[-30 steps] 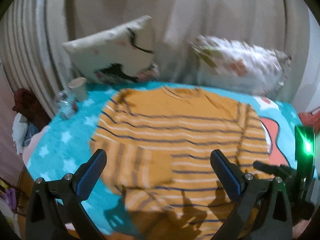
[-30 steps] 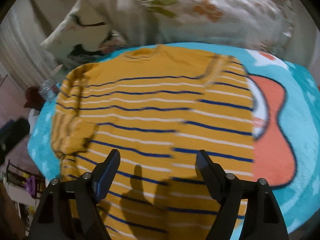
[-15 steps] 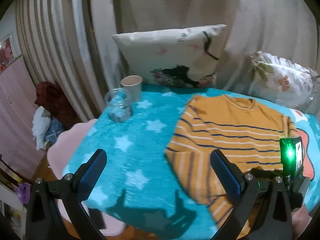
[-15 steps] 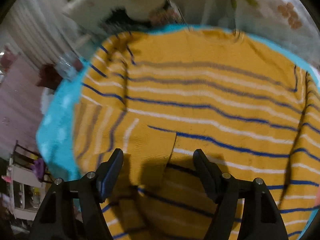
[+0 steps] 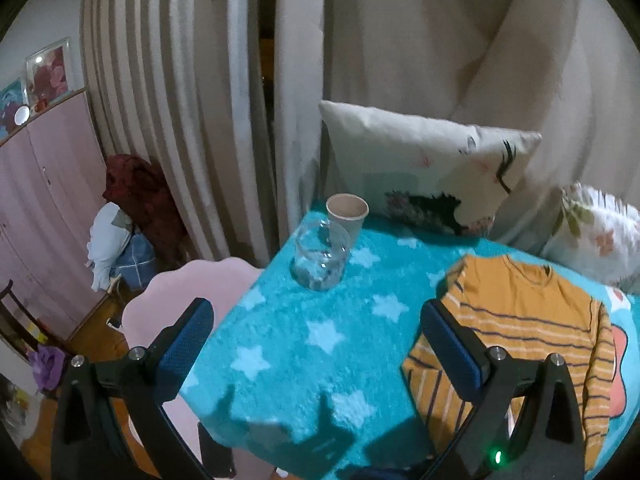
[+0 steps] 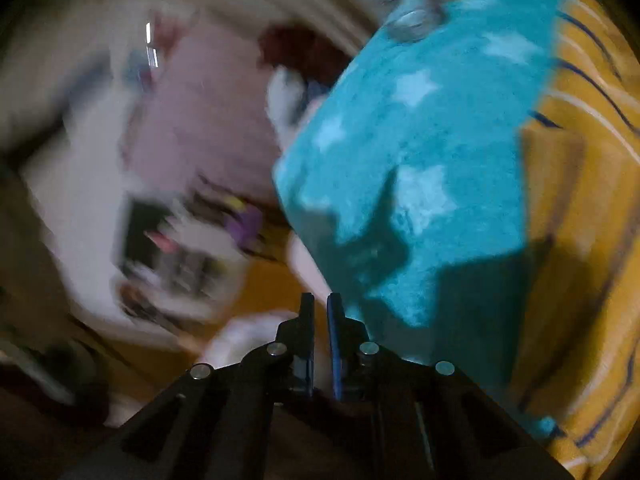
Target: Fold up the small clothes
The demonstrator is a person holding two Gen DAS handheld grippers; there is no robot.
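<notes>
Looking out from the grippers, here's the rundown:

Left gripper (image 5: 316, 344): fingers spread wide, nothing between them, sitting low in the frame above the blanket's near edge.

Right gripper (image 6: 320, 332): fingers pressed nearly together with just a thin slit, pinching nothing I can see; bottom center of a really blurry frame.

Blanket (image 5: 304, 320): teal with pale stars, fills the middle of the left view; in the right view it runs from center to upper right.

Shirt (image 5: 532, 320): orange with dark and white stripes, lying flat on the blanket at the right of the left view, one sleeve folded in over the body on its left edge. Right view only catches it as an orange band down the right edge.

Jar (image 5: 320, 258): clear glass, on the blanket just above center, well apart from the shirt.

Cup (image 5: 347, 216): paper, right behind the jar, looks like it's touching.

Pillows: pale one (image 5: 424, 176) leaning on the curtain (image 5: 192, 100) behind the cup, floral one (image 5: 596, 236) at the right edge.

Wardrobe (image 5: 44, 184): pink, far left.
</notes>
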